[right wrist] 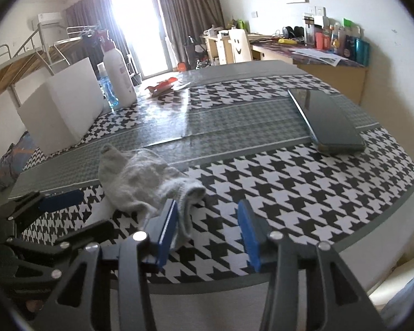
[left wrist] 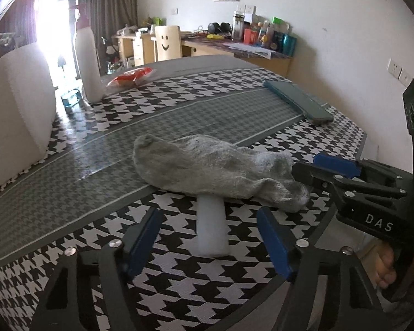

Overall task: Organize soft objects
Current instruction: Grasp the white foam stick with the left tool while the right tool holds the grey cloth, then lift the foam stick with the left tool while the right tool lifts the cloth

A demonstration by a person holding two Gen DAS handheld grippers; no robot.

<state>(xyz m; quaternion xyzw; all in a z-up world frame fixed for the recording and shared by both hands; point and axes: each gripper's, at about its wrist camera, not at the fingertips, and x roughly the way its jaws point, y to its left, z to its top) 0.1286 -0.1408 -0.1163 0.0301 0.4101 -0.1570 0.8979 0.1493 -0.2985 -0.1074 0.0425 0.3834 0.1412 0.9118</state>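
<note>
The crumpled grey knitted sock [left wrist: 215,171] lies loose on the black-and-white houndstooth tablecloth [left wrist: 179,284], draped over a short white cylinder [left wrist: 212,229] — neither folded nor put away, so the tidying looks barely begun. The left gripper [left wrist: 207,237] stands open around the cylinder's near end, pads clear of it. The right gripper [right wrist: 207,229] is open too, its left pad just beside the sock's cuff — nothing held. Gathering the sock and placing it somewhere remain.

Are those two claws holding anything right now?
No. Both the left gripper and right gripper are open and empty; the grey sock lies on the table.
</note>
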